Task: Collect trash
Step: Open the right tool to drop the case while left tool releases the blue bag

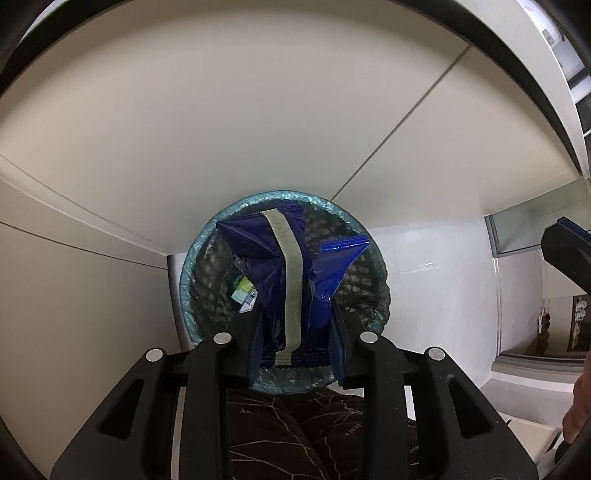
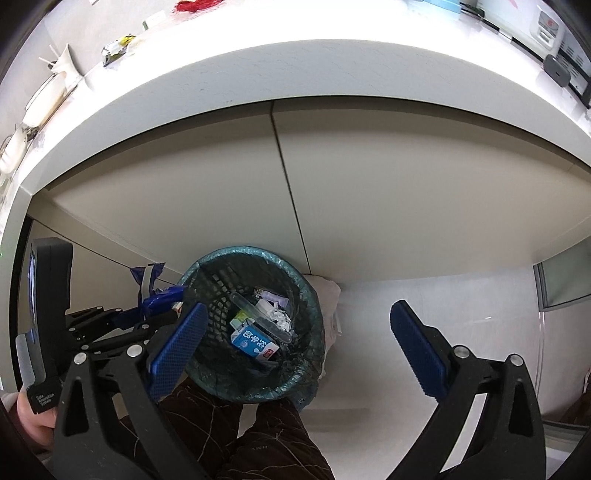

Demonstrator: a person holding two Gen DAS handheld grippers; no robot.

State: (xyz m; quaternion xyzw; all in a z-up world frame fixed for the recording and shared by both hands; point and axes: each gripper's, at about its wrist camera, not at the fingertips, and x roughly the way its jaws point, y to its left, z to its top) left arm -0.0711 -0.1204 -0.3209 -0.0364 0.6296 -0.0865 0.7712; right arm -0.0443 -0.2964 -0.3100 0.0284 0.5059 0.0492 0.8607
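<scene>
White tiled floor (image 2: 373,332) is carrying a round mesh bin (image 2: 306,295) with a teal liner, sitting against the cabinet front (image 2: 369,206). A white bag (image 2: 327,291) is lying on the floor, touching the bin's far side.

- The white counter (image 2: 295,70) curves across the top of the right wrist view, its thick edge overhanging the space below.
- Beige cabinet doors (image 1: 221,129) stand under it, split by a thin dark seam.
- A red object (image 2: 195,4) lies at the far edge of the counter, blurred.
- A small crumpled yellow-and-black wrapper (image 2: 116,46) lies on the counter, left.
- A white device (image 2: 546,26) stands at the far right.
- The white floor (image 2: 369,306) spreads below.
</scene>
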